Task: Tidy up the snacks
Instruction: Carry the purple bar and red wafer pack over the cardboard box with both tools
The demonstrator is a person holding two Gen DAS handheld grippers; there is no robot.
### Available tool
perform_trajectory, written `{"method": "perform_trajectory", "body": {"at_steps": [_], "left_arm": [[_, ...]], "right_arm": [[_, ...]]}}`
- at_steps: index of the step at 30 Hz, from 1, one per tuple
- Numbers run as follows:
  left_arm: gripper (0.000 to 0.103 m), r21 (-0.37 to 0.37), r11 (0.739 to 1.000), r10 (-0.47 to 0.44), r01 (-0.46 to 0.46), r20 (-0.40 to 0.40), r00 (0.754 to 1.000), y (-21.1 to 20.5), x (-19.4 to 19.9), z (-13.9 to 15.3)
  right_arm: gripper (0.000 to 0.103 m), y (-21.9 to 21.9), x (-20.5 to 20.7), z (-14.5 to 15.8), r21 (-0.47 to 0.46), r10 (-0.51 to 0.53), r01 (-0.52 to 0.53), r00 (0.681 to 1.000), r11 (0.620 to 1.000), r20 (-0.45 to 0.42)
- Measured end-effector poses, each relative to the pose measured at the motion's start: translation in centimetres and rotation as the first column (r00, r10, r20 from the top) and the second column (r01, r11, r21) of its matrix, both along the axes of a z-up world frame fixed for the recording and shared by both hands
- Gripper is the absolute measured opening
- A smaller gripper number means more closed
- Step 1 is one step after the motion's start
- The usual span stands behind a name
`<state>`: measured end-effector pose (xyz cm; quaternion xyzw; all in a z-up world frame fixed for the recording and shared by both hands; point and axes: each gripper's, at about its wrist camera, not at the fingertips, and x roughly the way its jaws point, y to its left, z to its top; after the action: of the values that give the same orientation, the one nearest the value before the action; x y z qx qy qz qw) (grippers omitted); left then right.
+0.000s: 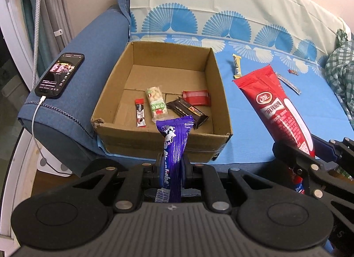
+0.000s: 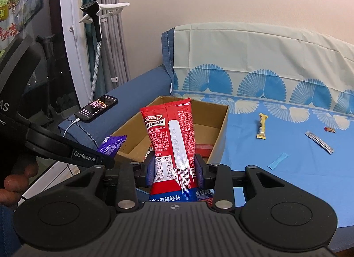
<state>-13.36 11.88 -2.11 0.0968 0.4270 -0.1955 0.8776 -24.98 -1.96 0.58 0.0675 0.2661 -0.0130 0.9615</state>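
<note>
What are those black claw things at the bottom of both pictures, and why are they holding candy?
They are pinching tools; a person holds one in each hand. Each carries a camera looking along its fingers, giving two pictures. The left gripper squeezes a purple candy pack. The right gripper squeezes a red snack bag. Ahead, on a blue patterned cloth, sits a cardboard box with four snacks already inside. A few small snacks lie loose on the cloth, like the yellow bar. A phone rests on the sofa arm.
</note>
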Motion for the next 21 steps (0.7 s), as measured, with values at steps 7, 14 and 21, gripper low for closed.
{"method": "perform_trajectory", "body": {"at_steps": [7, 14, 21], "left_arm": [[0.015, 0.000, 1.000, 0.001, -0.001, -0.012, 1.000, 0.0, 0.5, -0.3], [0.015, 0.001, 1.000, 0.002, -0.002, -0.019, 1.000, 0.0, 0.8, -0.5], [0.015, 0.000, 1.000, 0.016, -0.016, -0.025, 1.000, 0.2, 1.7, -0.7]], "right_arm": [[0.038, 0.0, 0.4, -0.2, 0.000, 0.007, -0.008, 1.000, 1.000, -0.015], [0.038, -0.2, 1.0, -0.5, 0.001, 0.017, -0.017, 0.999, 1.000, -0.032], [0.038, 0.0, 1.7, -0.7, -0.005, 0.026, -0.026, 0.998, 1.000, -0.050]]}}
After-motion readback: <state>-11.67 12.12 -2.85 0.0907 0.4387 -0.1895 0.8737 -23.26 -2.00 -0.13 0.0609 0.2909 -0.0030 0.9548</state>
